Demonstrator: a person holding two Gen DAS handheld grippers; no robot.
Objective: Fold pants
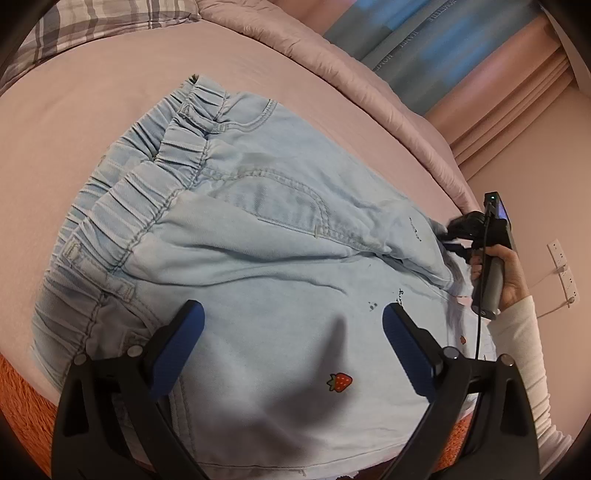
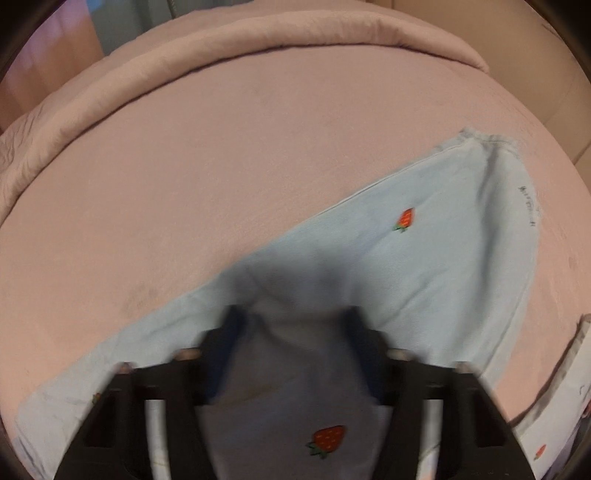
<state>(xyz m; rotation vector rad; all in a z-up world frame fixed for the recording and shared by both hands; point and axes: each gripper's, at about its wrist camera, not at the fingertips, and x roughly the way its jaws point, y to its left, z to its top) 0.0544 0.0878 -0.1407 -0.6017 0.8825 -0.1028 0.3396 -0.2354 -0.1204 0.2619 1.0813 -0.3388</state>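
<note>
Light blue denim pants (image 1: 258,229) with strawberry prints lie on a pink bed sheet (image 1: 110,122), elastic waistband to the upper left. My left gripper (image 1: 293,325) hovers open over the pants, blue pads spread wide, nothing between them. My right gripper (image 1: 452,236) shows at the right edge of the pants, held in a hand, its fingers against the cloth. In the right wrist view the right gripper (image 2: 295,325) has pants fabric (image 2: 424,258) bunched between its blue fingers, and a pant leg stretches away to the upper right. That view is blurred.
A rolled pink duvet (image 1: 332,59) runs along the far side of the bed. A plaid pillow (image 1: 92,22) lies at the top left. An orange fuzzy blanket (image 1: 22,398) edges the near side. Curtains (image 1: 461,48) and wall sockets (image 1: 561,269) stand beyond.
</note>
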